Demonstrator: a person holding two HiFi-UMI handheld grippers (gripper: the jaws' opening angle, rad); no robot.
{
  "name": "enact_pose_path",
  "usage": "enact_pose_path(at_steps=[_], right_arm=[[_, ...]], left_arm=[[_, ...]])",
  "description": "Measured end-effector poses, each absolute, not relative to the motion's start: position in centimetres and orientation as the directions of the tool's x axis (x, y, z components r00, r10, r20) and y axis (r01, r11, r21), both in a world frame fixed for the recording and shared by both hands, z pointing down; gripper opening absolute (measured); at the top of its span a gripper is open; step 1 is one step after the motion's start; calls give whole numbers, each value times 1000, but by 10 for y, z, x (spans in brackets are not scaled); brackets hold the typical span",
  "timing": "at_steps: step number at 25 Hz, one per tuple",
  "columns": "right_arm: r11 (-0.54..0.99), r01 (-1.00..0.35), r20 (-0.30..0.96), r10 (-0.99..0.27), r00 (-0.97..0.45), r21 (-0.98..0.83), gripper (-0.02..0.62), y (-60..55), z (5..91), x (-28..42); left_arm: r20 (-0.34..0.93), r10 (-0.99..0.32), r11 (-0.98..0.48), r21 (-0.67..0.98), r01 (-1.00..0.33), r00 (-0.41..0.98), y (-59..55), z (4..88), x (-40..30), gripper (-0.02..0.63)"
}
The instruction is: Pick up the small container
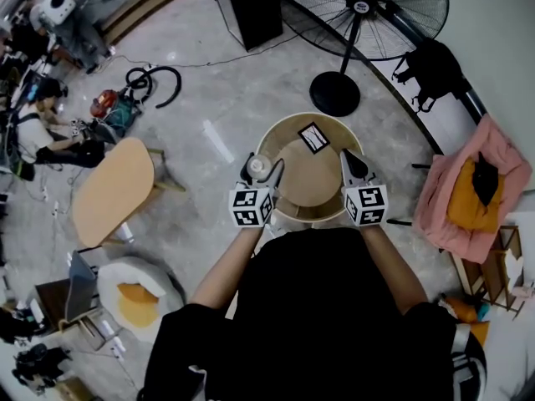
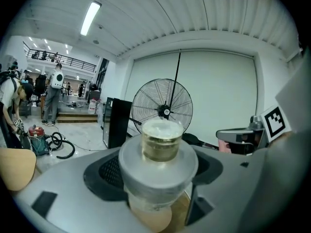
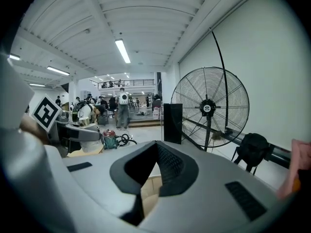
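Clamping the small clear container (image 2: 161,147) by its sides, left tool (image 2: 158,191) suits its seemingly light, slippery walls; right tool (image 3: 154,176) closed, empty.

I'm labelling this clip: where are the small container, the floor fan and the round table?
small container (image 2: 161,142), left gripper view, on its clear upper part.
floor fan (image 3: 208,107), right gripper view, on its hub.
round table (image 1: 308,182), head view, on its bare wooden top.

Bright ceiling strip lights, fisheye-warped dark edges.
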State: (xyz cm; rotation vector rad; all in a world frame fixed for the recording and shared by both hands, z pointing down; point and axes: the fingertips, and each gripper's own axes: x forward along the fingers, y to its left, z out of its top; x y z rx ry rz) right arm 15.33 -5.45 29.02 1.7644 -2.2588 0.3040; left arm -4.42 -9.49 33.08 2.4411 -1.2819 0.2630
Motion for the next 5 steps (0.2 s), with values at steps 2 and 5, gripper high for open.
enact_pose_path(at_steps=[2, 5], right_arm=[[244, -970, 327, -917, -231, -2, 17, -55, 290, 149], [248, -969, 329, -915, -233, 5, 17, -58, 293, 142]], left_arm=[[328, -754, -518, 235, -823, 569, -97, 330, -48, 362], [331, -754, -520, 226, -824, 567, -102, 330, -55, 362]])
